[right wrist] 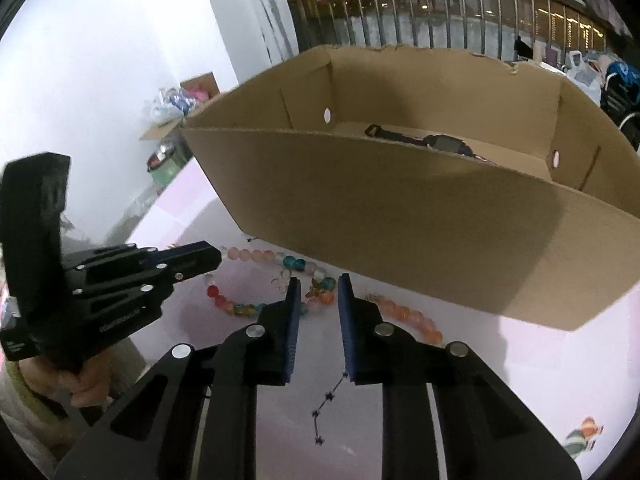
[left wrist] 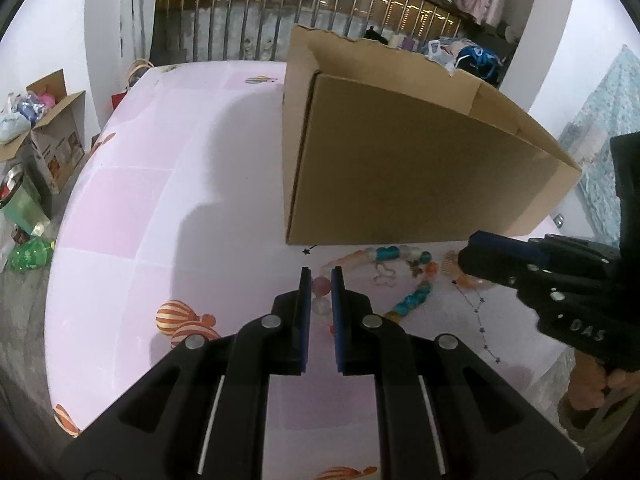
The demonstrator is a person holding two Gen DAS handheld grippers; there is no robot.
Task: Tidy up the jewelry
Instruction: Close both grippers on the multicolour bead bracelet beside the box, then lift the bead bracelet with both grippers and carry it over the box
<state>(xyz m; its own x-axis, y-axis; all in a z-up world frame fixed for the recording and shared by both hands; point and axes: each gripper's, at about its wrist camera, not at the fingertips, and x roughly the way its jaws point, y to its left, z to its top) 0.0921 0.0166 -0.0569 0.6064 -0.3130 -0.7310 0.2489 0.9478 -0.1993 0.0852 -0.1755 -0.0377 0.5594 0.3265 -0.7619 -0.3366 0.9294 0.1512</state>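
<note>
Beside the cardboard box [left wrist: 400, 160], multicoloured bead necklace [left wrist: 412, 300] lay looped on my table [left wrist: 140, 200]; both grippers' fingers [left wrist: 306, 292] stood apart, empty; only right view showed a watch [right wrist: 436, 142] inside.

- The left gripper [left wrist: 321, 276] is showing a black plastic frame with blue ribbed pads [left wrist: 306, 300] lining its two fingers.
- Round silver screws are dotting its linkage arms, and thin white strips are running along them.
- The right gripper [right wrist: 318, 284] is wearing the same black body, blue pads and silver screws.
- Pale lettering is showing on the side of each housing.
- The bare-skinned hand [right wrist: 80, 380] is gripping a black handle, with an olive-green sleeve edging it.
</note>
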